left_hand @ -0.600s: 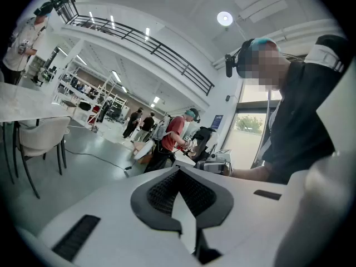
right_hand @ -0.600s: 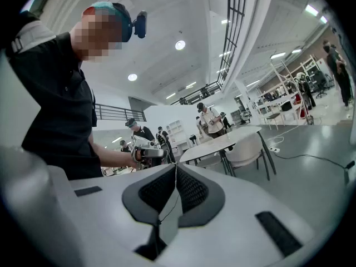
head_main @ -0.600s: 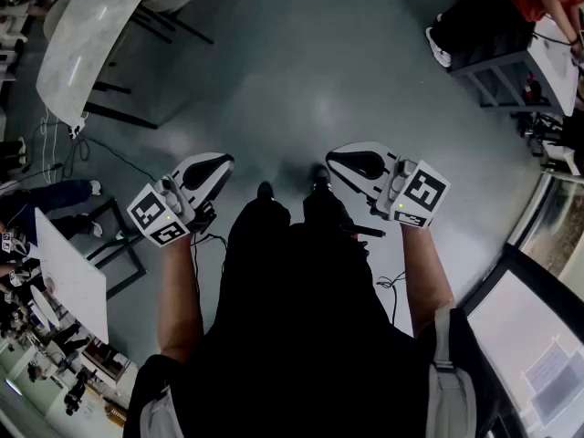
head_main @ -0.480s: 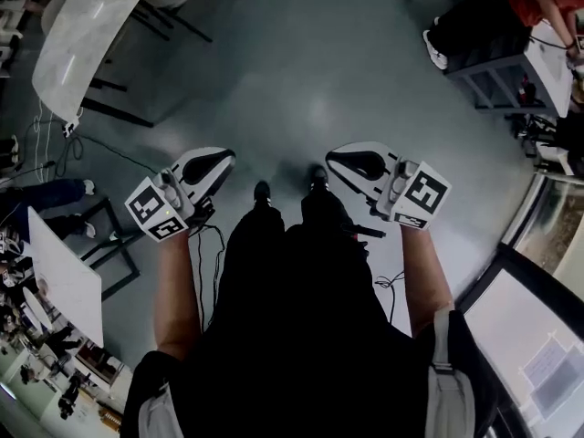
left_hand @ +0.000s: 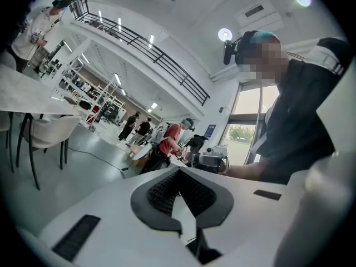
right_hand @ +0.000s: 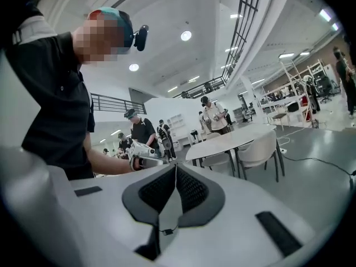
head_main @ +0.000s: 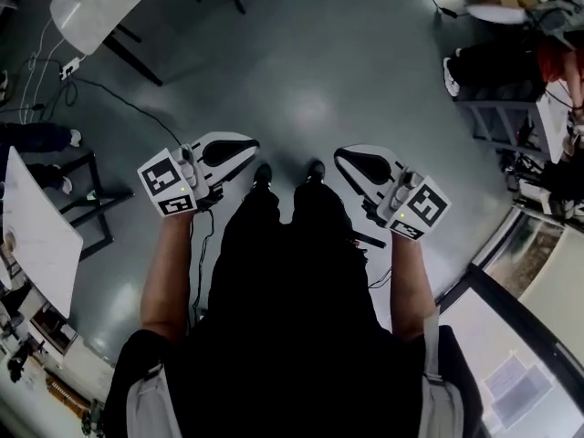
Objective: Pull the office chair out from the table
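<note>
left gripper [head_main: 246, 147] jaws closed right together, nothing between them. right gripper [head_main: 343, 157] same, shut and empty. i've got both about level over the grey floor [head_main: 319, 71], either side of my legs. pale shell-backed chair [right_hand: 260, 149] sits tucked at the round white table [right_hand: 236, 138], well apart from both grippers. can't tell if it's the office one.

A pale shell chair [right_hand: 256, 147] on thin dark legs is seen upright, tucked close against the white, round-edged table [right_hand: 232, 140], its back turned outward, well away across the grey floor.
</note>
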